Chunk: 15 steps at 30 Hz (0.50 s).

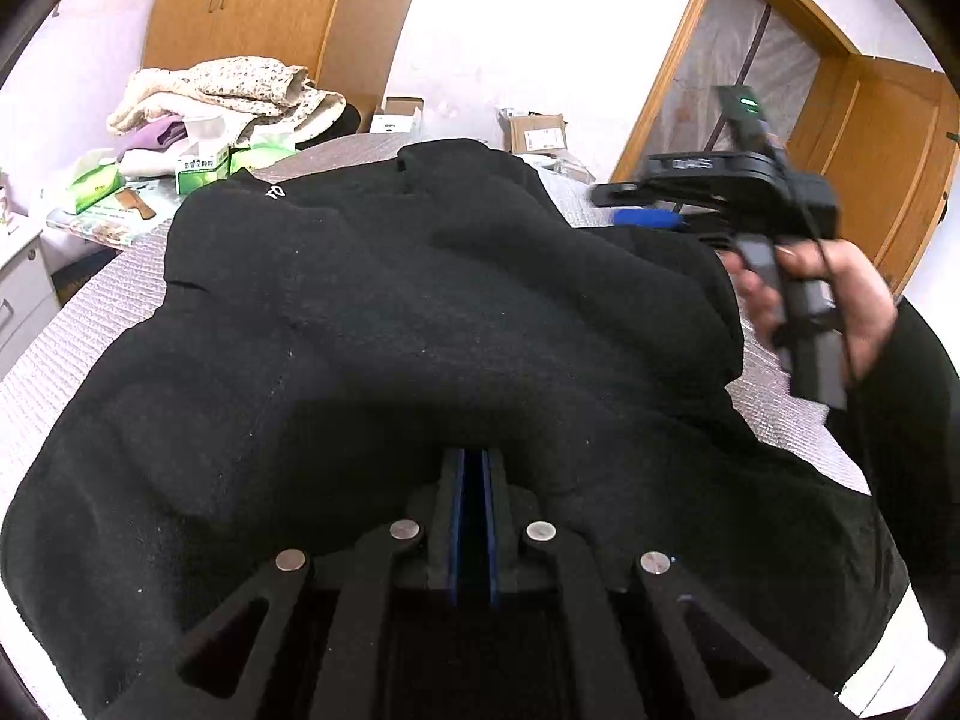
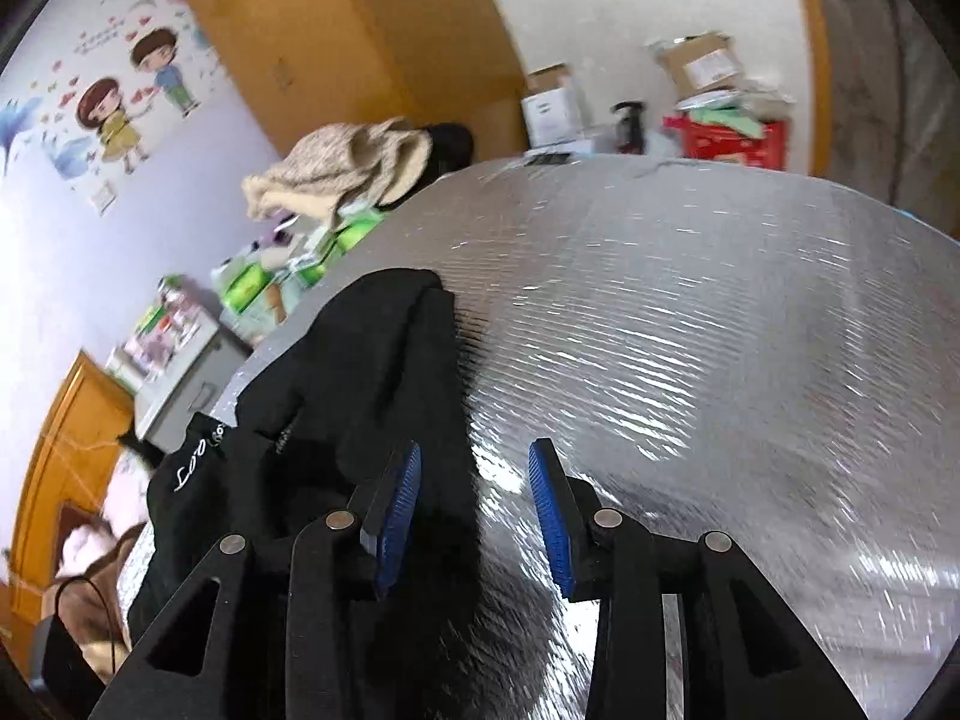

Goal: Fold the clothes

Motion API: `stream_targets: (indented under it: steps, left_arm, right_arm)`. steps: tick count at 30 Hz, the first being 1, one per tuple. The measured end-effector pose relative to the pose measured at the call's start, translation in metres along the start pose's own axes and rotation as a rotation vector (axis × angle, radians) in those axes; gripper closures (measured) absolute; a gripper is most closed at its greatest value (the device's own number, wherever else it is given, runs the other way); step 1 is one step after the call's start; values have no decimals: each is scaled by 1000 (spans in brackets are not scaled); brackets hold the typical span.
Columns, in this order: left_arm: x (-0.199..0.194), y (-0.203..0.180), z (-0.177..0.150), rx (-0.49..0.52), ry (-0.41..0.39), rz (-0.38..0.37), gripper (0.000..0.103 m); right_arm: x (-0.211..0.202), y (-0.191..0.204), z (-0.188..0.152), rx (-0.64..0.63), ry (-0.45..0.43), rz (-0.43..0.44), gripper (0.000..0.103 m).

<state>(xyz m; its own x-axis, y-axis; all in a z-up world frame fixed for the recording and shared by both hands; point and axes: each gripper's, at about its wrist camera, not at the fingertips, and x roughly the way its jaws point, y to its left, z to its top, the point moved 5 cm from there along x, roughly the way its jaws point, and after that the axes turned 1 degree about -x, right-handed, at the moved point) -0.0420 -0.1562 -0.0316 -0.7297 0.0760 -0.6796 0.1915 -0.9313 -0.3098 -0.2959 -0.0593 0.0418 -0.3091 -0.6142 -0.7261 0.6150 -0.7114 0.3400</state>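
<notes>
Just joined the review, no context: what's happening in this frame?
A person with a handheld gripper in each hand is folding a black fleece garment on a silver quilted table cover. The left gripper is shut, its blue pads together at the fabric's near edge, apparently pinching it. The right gripper is open and holds nothing, hovering over the garment's right edge and the bare cover. The garment lies bunched, not yet neatly folded.

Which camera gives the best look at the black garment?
The left wrist view: the black garment fills most of it, spread across the silver table cover. The right wrist view catches only a bunched edge beside its open gripper.
</notes>
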Motion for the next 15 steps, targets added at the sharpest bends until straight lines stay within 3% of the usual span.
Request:
stream_targets:
  steps: [4, 9, 10, 11, 15]
  left_arm:
    - [0, 0, 0, -2, 0, -2, 99]
    - [-1, 0, -1, -4, 0, -4, 98]
    - [-1, 0, -1, -3, 0, -3, 99]
    - [-1, 0, -1, -3, 0, -2, 99]
    - [-1, 0, -1, -1, 0, -1, 99]
  right_arm:
    - [33, -9, 17, -14, 50, -18, 64]
    - [58, 3, 11, -99, 68, -77, 66]
    - [58, 6, 10, -121, 69, -95, 71]
    - [56, 7, 10, -138, 70, -108, 100]
    - [28, 3, 14, -147, -6, -148, 99]
